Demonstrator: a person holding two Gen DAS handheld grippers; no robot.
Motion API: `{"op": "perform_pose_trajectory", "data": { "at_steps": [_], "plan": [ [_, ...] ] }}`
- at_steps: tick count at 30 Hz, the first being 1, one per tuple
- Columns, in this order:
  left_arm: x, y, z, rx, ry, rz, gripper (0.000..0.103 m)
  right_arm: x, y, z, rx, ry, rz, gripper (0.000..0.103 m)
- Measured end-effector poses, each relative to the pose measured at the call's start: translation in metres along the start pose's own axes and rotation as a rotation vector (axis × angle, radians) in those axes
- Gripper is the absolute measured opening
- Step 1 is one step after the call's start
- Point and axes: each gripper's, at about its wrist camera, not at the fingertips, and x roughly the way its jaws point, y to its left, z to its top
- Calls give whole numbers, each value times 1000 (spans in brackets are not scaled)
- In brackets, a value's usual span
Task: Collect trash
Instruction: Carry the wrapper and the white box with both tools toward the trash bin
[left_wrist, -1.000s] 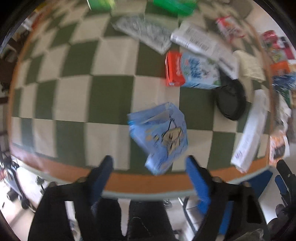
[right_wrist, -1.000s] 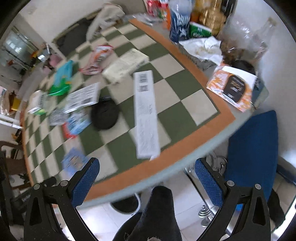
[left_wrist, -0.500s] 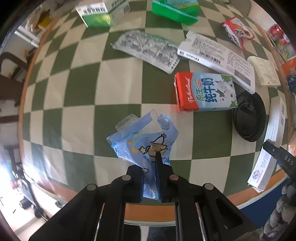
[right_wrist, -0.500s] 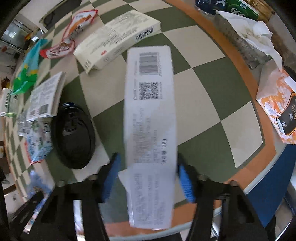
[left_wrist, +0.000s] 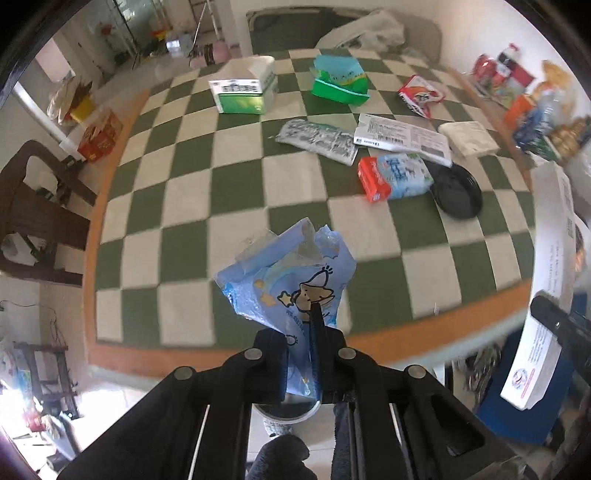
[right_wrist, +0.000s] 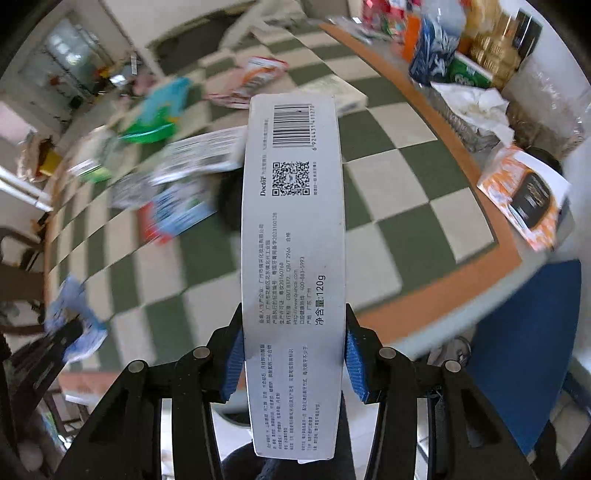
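Observation:
My left gripper (left_wrist: 301, 354) is shut on a crumpled blue plastic wrapper (left_wrist: 291, 280) with a cartoon print and holds it above the near edge of the checkered table (left_wrist: 184, 206). My right gripper (right_wrist: 293, 360) is shut on a long white toothpaste box (right_wrist: 293, 229) with a barcode, lifted off the table. That box also shows at the right of the left wrist view (left_wrist: 550, 280). The blue wrapper shows at the far left of the right wrist view (right_wrist: 74, 321).
On the table lie a red and blue milk carton (left_wrist: 393, 175), a black lid (left_wrist: 456, 190), a silver wrapper (left_wrist: 317, 138), a white flat box (left_wrist: 402, 138), a green box (left_wrist: 243, 90), a green pouch (left_wrist: 340, 79). A blue chair (right_wrist: 524, 332) stands below the table edge. Bottles and boxes crowd the far right (right_wrist: 461, 40).
Both grippers have risen and pulled back from the table, each carrying its item. The toothpaste box is off the table now. A second ago both grippers were open.

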Motion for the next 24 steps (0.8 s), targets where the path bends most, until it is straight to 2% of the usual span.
{"op": "perform_pose_trajectory", "data": {
  "at_steps": [5,9,11,16,20,24],
  "plan": [
    [-1,50,-71,8,22,-18,7,-41,62,-96,-53,-9,14,48],
    [10,82,-121,-17,113,-21,7,-35,99,-167,-93,56,25,48],
    [27,92,-147,-22,168,-27,7,-26,108,-194,-101,96,34,49],
    [99,109,-193,-82,306,-78,7,33,119,-268,-110,254,63,49],
    [188,114,-216,-149,406,-164,7,116,117,-319,-116,395,70,49],
    [292,113,-233,-198,483,-234,11,211,115,-351,-127,493,78,49]
  ]
}}
